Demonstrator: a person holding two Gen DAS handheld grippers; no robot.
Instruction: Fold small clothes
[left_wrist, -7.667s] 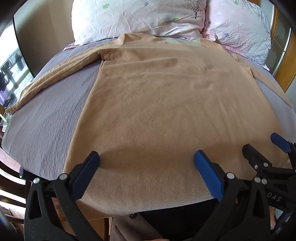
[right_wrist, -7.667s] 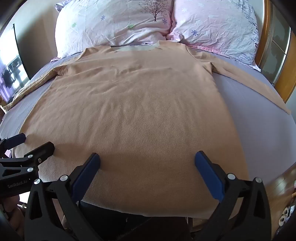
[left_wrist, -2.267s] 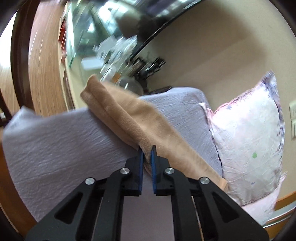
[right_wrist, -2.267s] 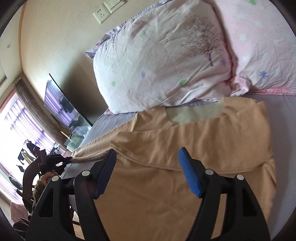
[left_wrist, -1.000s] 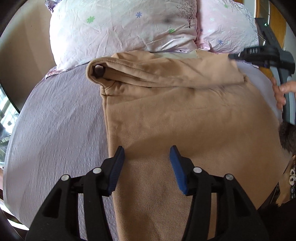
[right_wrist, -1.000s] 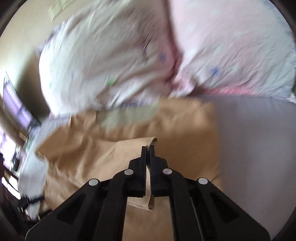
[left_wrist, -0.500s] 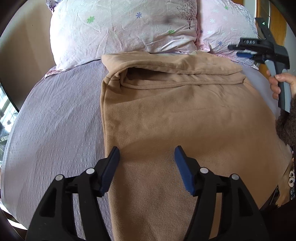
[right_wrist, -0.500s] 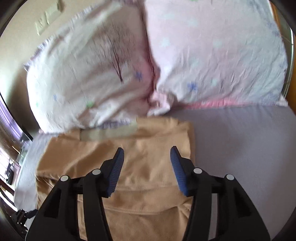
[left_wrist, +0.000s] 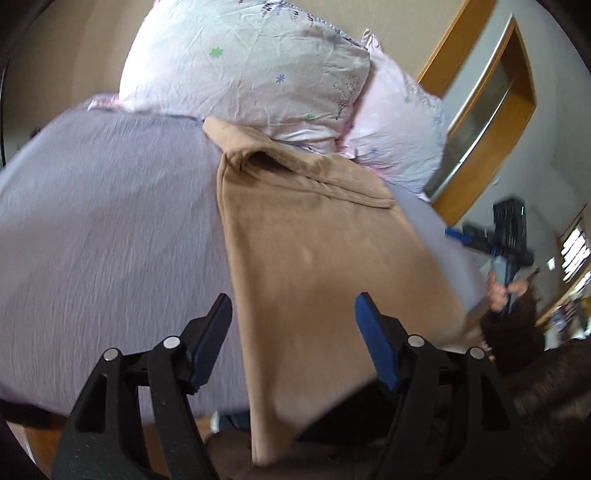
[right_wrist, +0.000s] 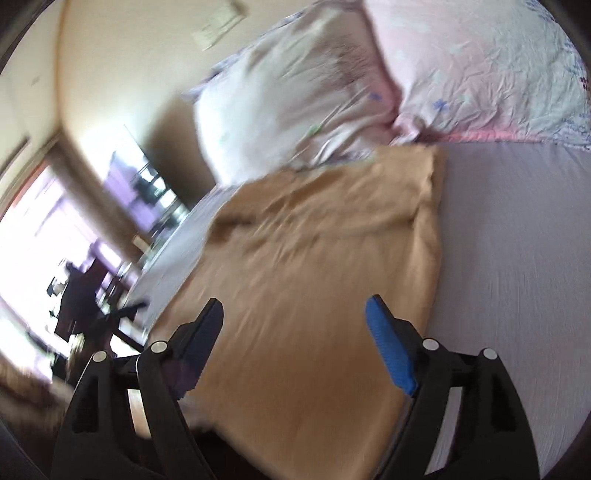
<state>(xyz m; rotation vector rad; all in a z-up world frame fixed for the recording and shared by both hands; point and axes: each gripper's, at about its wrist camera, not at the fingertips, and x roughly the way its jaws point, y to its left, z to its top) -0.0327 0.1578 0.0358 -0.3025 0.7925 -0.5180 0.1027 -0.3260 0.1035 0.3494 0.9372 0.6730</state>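
Jaws of the left gripper (left_wrist: 291, 325) spread wide and empty, poised over the near half of the tan fleece long-sleeved top (left_wrist: 314, 266), no longer as far up the garment as half a second back. Jaws of the right gripper (right_wrist: 295, 332) likewise apart and holding nothing, now lower down the same tan fleece long-sleeved top (right_wrist: 314, 280) after clamping a sleeve cuff a second ago and letting go. Both sleeves now folded inward across the chest, a doubled band under the collar, where seven seconds back they lay stretched out to either side. Body thus narrowed to a long strip on the lilac crinkled bedsheet (left_wrist: 103, 221), collar end touching the white floral pillow (left_wrist: 240, 70) and the pink floral pillow (right_wrist: 480, 62), hem hanging off the near edge of the bed. Sleeve step apparently done; probably next, a grab of the hem by both grippers for a lengthwise fold toward the collar. Right view blurred, so fine creases unreadable.
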